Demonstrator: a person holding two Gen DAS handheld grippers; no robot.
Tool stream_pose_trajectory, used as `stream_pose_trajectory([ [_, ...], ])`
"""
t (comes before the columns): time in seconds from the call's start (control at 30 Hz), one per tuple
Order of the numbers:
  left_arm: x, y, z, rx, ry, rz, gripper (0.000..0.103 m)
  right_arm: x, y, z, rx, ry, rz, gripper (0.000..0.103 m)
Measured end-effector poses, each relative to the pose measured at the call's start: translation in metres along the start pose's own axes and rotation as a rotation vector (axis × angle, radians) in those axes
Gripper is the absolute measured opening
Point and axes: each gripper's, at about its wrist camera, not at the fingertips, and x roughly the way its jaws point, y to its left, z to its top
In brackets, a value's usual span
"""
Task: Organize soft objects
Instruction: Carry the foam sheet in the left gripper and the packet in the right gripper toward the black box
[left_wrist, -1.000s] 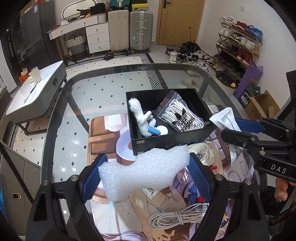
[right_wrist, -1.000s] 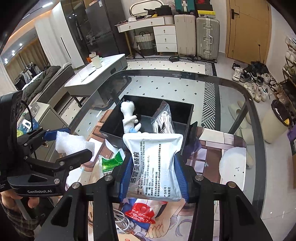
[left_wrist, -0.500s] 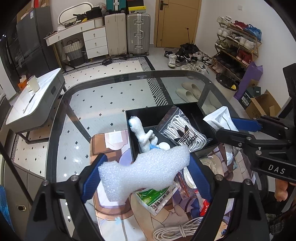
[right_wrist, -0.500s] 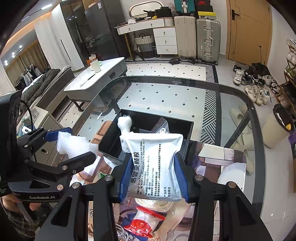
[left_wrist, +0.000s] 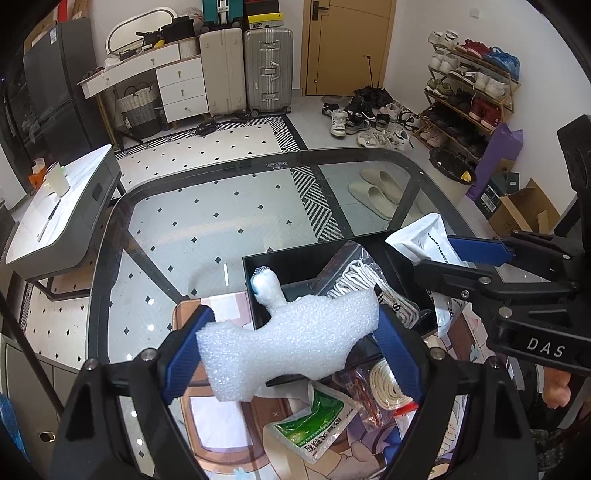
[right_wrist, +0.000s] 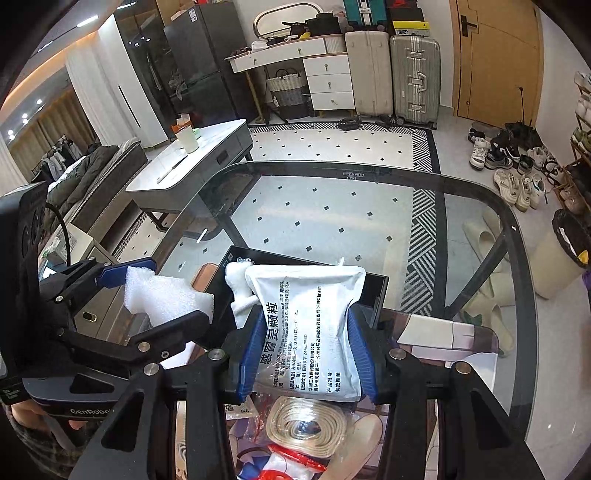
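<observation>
My left gripper (left_wrist: 291, 349) is shut on a white foam piece (left_wrist: 288, 341) and holds it over the near wall of the black box (left_wrist: 255, 291); the foam also shows in the right wrist view (right_wrist: 162, 295). My right gripper (right_wrist: 306, 349) is shut on a white printed pouch (right_wrist: 310, 325), held above the box's right side; the pouch also shows in the left wrist view (left_wrist: 424, 240). In the box lie a white plush toy (left_wrist: 267, 288) and a clear bag of white laces (left_wrist: 364, 280).
The box stands on a printed mat (left_wrist: 221, 417) on a glass table (left_wrist: 221, 214). In front of the box lie a green sachet (left_wrist: 314, 424), a coiled beige strap in a bag (right_wrist: 306, 424) and a red-and-blue packet (right_wrist: 284, 465).
Both grippers have risen and drawn back with their loads. The box and the loose items now sit lower and nearer in both views.
</observation>
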Motion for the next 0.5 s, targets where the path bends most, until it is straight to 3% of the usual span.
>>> stream_pose_trajectory([
  [0.5, 0.038, 0.005, 0.015, 0.003, 0.029, -0.008, 0.087, 0.038, -0.014, 0.018, 0.012, 0.036, 0.016, 0.045],
])
